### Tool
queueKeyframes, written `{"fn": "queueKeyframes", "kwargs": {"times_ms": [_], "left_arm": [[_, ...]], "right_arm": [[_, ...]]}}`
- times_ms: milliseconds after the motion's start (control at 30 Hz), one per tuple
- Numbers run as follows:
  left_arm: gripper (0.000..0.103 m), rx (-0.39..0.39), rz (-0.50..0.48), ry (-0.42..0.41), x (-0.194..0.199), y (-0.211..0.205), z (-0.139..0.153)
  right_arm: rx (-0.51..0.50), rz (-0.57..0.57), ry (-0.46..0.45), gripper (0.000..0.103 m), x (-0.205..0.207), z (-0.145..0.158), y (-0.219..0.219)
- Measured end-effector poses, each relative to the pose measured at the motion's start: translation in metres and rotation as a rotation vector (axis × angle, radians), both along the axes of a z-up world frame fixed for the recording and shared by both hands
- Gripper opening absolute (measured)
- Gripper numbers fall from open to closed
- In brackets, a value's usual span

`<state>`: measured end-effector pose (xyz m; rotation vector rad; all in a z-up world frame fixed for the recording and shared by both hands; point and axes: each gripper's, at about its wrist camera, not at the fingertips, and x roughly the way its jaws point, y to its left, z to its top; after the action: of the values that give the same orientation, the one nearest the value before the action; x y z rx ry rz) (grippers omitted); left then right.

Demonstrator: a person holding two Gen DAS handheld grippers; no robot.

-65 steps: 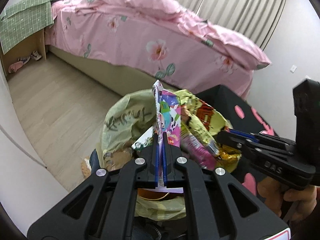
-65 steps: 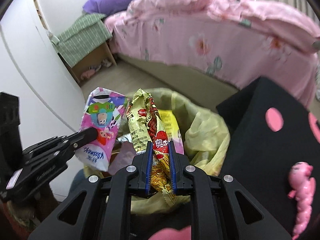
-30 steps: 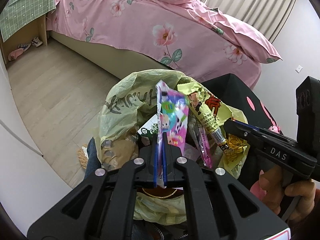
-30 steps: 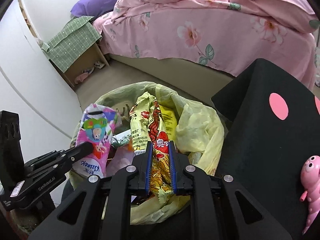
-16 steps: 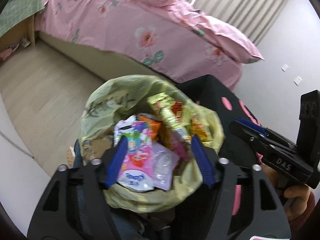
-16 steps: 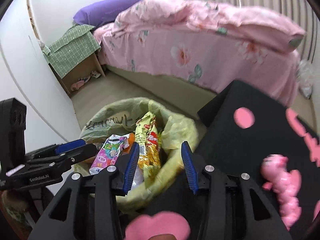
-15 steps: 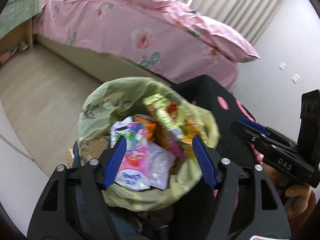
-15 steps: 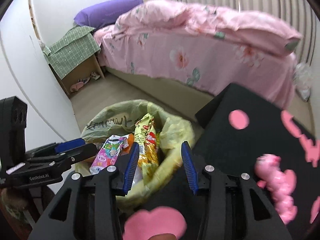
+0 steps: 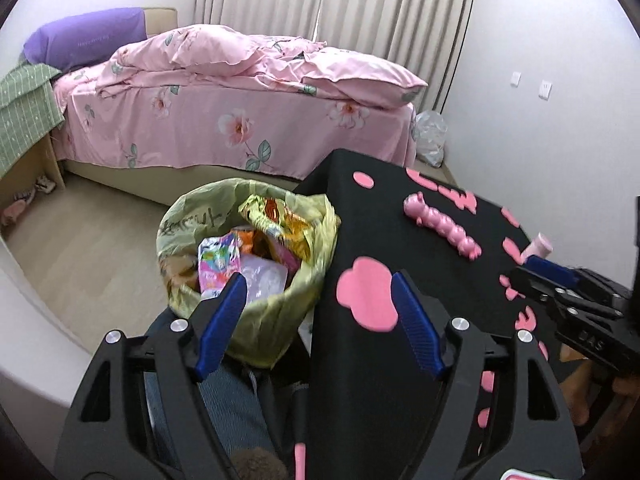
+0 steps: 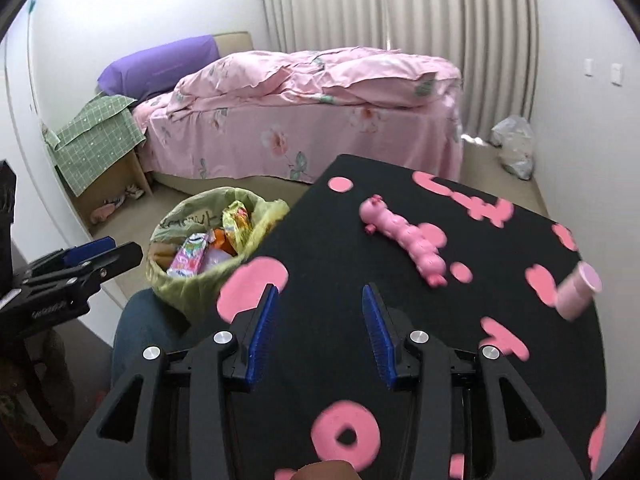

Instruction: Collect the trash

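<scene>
Left gripper [image 9: 318,318]: fingers spread, empty, above trash bag's [image 9: 316,276] near rim.
Right gripper [image 10: 318,330]: fingers spread, empty, over bench [image 10: 340,224] beside bag.
Wrappers [image 9: 222,260]: inside bag.

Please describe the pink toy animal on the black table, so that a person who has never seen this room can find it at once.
Start from the black table with pink shapes, which stands in front of the pink bed. On its far half lies the pink toy animal, long and segmented, with its head toward the bed. Unlike the flat pink shapes around it, it is raised, and unlike the small pink cylinder near the right edge, it has a head and little legs.
</scene>
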<state>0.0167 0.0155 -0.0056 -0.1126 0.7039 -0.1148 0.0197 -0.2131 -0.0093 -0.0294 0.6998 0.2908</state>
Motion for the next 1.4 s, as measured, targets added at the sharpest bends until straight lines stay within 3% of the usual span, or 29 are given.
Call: {"fn": "queueKeyframes", "kwargs": {"times_ms": [100, 367, 1400], "left_arm": [[0.071, 0.053, 0.015, 0.005, -0.01, -0.011, 0.002], [0.07, 0.088, 0.029, -0.007, -0.022, -0.021, 0.009], [0.07, 0.087, 0.021, -0.037, -0.031, -0.021, 0.018]], "right_arm": [[-0.028, -0.047, -0.026, 0.041, -0.02, 0.001, -0.006], [-0.015, -0.078, -0.013, 0.041, -0.036, -0.002, -0.011], [0.002, -0.077, -0.032, 0.041, -0.043, 0.002, -0.007]]}}
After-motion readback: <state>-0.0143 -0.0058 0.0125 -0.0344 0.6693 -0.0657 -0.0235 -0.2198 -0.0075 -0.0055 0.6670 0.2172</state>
